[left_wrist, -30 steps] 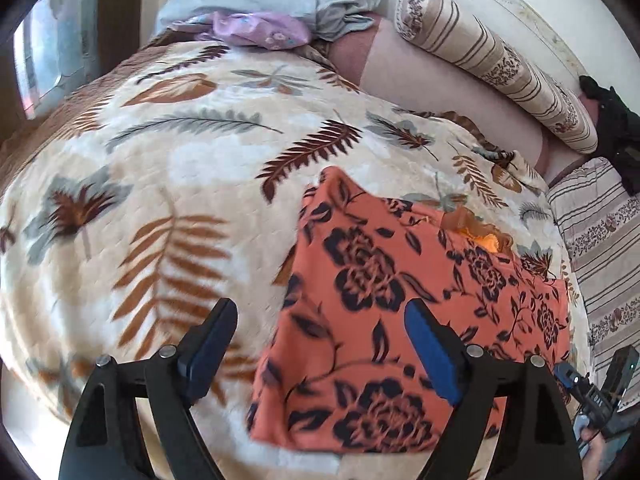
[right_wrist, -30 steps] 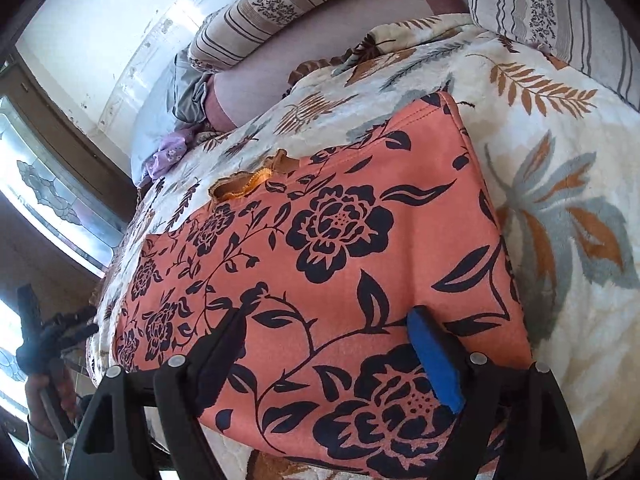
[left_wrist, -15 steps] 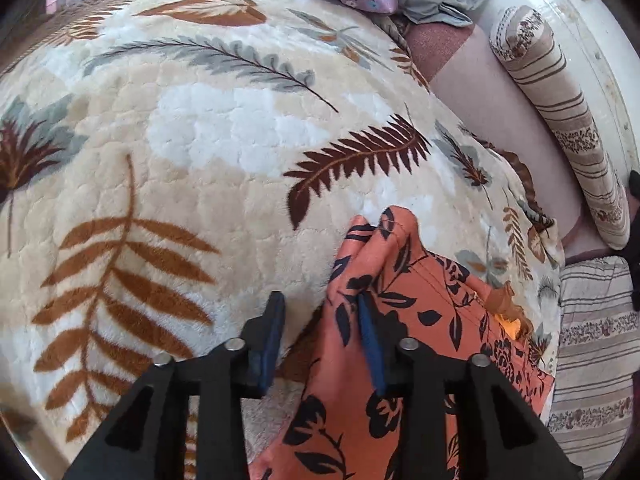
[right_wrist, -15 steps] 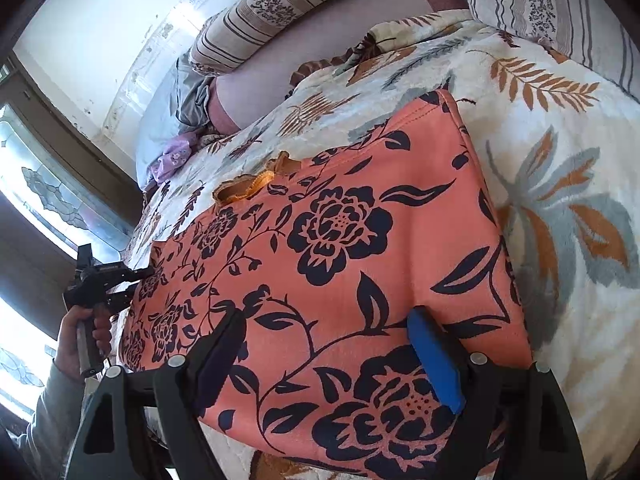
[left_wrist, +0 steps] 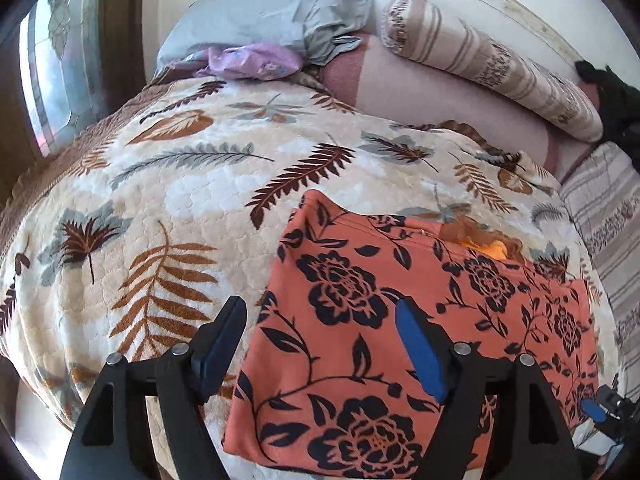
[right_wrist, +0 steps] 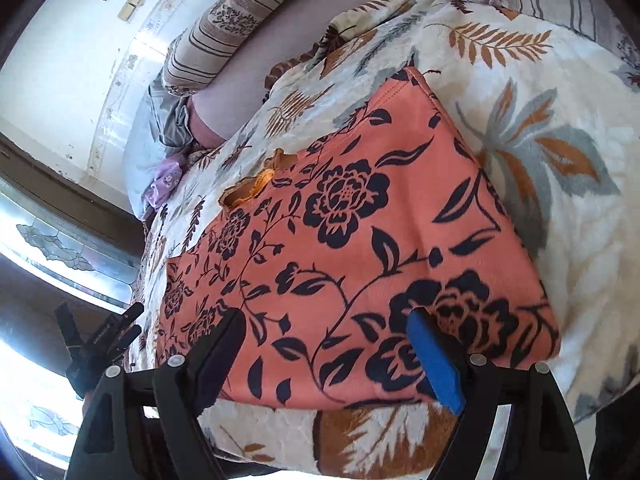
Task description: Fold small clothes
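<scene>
A: Left hand-held gripper [left_wrist: 320, 344]?
B: Jaws spread wide, nothing gripped, held over the near left edge of the orange floral garment [left_wrist: 400, 320].
A: Right hand-held gripper [right_wrist: 328, 348]?
B: Spread just as wide, nothing clamped. Garment is laid flat on the leaf-print blanket [left_wrist: 160, 200] on the bed.

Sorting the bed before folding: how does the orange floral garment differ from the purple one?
The orange floral garment lies spread flat on the leaf-print blanket near both claws; the purple garment sits crumpled at the far end against a grey pillow. Orange carries bold black flowers; purple looks paler, with small motifs. Neither is gripped.
</scene>
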`<state>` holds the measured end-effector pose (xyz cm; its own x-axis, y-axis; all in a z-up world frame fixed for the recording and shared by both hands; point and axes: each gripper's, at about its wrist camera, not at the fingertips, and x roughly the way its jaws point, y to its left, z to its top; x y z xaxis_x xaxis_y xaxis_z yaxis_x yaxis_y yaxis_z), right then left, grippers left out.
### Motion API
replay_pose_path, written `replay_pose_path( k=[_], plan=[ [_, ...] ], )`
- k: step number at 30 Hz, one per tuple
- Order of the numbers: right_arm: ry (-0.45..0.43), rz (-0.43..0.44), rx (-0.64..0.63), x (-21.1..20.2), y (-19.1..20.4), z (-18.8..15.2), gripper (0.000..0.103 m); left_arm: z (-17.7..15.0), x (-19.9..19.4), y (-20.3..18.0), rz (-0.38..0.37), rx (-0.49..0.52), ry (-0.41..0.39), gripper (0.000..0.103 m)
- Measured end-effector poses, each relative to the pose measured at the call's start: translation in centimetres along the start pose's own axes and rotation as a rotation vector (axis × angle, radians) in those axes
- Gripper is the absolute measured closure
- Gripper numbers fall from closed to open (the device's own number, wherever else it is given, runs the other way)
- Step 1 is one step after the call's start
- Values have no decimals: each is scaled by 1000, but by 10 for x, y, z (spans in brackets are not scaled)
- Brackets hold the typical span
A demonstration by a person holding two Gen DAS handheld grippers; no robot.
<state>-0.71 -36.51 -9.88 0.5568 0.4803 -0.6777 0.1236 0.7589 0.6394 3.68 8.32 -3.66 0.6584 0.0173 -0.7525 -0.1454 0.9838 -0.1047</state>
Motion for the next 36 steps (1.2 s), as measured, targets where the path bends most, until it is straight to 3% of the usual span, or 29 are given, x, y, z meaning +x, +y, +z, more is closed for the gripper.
replay_pose_path(
  k=[6, 14, 26, 28, 31, 33, 36],
  plan=[
    [-4, 18, 60, -13, -14, -22, 18, -14, -10, -30, -33, 81, 14, 26],
    [6, 50, 181, -20, -50, -43, 18, -22, -15, -49, -23, 109, 25, 26],
    [-78, 164, 333, -30, -84, -32, 18, -32, -2, -78, -30, 170, 55, 25],
    [-96, 171, 346, -32, -88, -31, 18, -37, 10, -81, -24, 187, 74, 17],
    [-116, 198, 376, -35, -98, -32, 18, -54, 43, -83, 13, 236, 178, 16],
    [-128, 214, 392, -37, -102, -32, 18, -62, 40, -82, 9, 249, 111, 13],
    [-146, 229, 414, -41, -109, -32, 18, -59, 34, -84, 14, 250, 119, 13]
  ],
)
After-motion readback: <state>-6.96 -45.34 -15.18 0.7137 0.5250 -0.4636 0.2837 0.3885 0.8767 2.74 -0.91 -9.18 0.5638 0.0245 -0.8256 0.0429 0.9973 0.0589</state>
